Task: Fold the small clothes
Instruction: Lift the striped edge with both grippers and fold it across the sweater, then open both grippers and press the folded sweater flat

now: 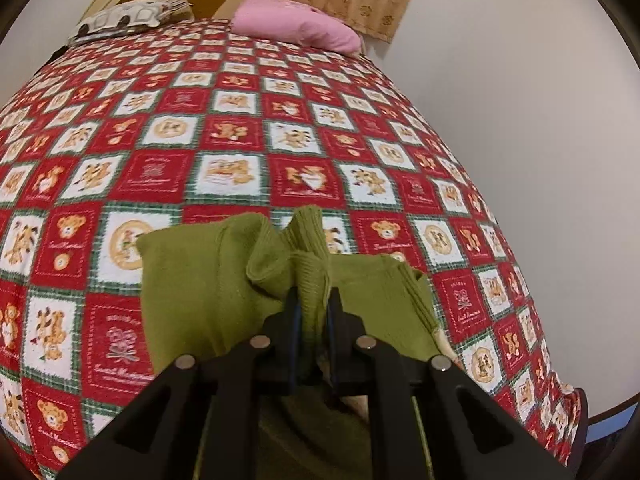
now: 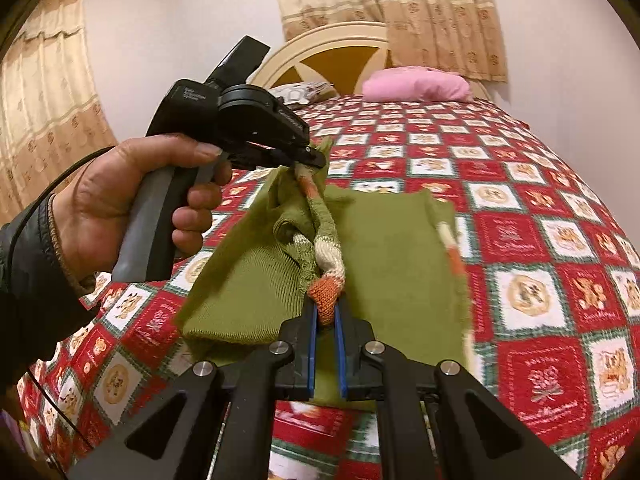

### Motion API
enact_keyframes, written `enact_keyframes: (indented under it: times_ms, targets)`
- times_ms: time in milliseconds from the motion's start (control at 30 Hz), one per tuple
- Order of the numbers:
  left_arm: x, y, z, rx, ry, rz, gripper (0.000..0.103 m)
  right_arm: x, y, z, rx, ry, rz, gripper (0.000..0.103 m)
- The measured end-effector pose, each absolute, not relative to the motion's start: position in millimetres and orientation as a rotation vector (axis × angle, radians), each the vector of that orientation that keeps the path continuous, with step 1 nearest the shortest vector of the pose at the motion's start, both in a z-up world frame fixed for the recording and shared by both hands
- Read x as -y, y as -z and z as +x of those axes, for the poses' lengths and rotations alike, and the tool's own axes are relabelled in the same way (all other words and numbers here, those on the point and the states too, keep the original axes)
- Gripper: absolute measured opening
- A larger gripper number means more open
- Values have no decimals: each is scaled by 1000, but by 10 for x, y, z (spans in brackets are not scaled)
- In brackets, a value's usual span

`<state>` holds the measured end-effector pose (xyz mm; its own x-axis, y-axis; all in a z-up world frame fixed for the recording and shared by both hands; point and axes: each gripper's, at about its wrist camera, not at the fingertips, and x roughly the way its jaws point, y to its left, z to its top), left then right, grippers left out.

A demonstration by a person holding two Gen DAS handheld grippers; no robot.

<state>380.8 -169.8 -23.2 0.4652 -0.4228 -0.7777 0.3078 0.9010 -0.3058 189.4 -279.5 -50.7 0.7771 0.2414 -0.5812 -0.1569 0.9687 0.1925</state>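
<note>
Both grippers are clenching the small green knitted garment (image 2: 384, 248) above the red checked bedspread (image 2: 560, 184): right gripper (image 2: 325, 322) near, left gripper (image 2: 310, 160) farther left.

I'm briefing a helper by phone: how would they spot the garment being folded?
On the bed's red checked bear-print bedspread, near its foot, far from the pink pillow. It is the small green knitted garment, the only one there, with orange-and-cream striped trim.
</note>
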Motion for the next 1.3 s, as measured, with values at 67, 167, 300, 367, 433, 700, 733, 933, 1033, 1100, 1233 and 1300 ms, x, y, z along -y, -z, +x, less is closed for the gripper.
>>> enact_keyframes:
  times_ms: [67, 167, 300, 367, 433, 700, 733, 933, 1033, 1100, 1233, 1300]
  targets:
    - [1806, 239, 3807, -995, 460, -117, 12, 2870, 516, 1872, -647, -206, 147, 7]
    - [1959, 262, 3813, -1006, 471, -110, 12, 2974, 541, 1835, -650, -199, 163, 7]
    - [2166, 299, 3811, -1020, 484, -95, 11, 3081, 597, 1790, -659, -184, 183, 7]
    - [2275, 333, 3809, -1029, 490, -82, 11, 3143, 631, 1776, -665, -177, 198, 7]
    - [2344, 361, 3807, -1037, 493, -76, 11, 3196, 655, 1756, -668, -169, 208, 7]
    - [2691, 450, 3809, -1060, 531, -50, 11, 3479, 755, 1717, -694, -135, 270, 7]
    - [2734, 467, 3813, -1062, 536, -39, 11, 3501, 790, 1721, -708, -141, 281, 7]
    - [2778, 425, 3754, -1050, 570, -45, 30, 3588, 947, 1687, -751, -144, 327, 7]
    - [2605, 267, 3580, -971, 541, 11, 68, 3612, 930, 1659, -746, -150, 343, 9]
    - [2400, 219, 3417, -906, 489, 90, 69, 3661, 853, 1625, -735, -108, 345, 35]
    - [1849, 283, 3089, -856, 377, 159, 76, 3761, 651, 1639, -665, -59, 357, 60]
    - [1592, 347, 2898, -836, 328, 168, 76, 3724, 517, 1826, -660, -72, 330, 60]
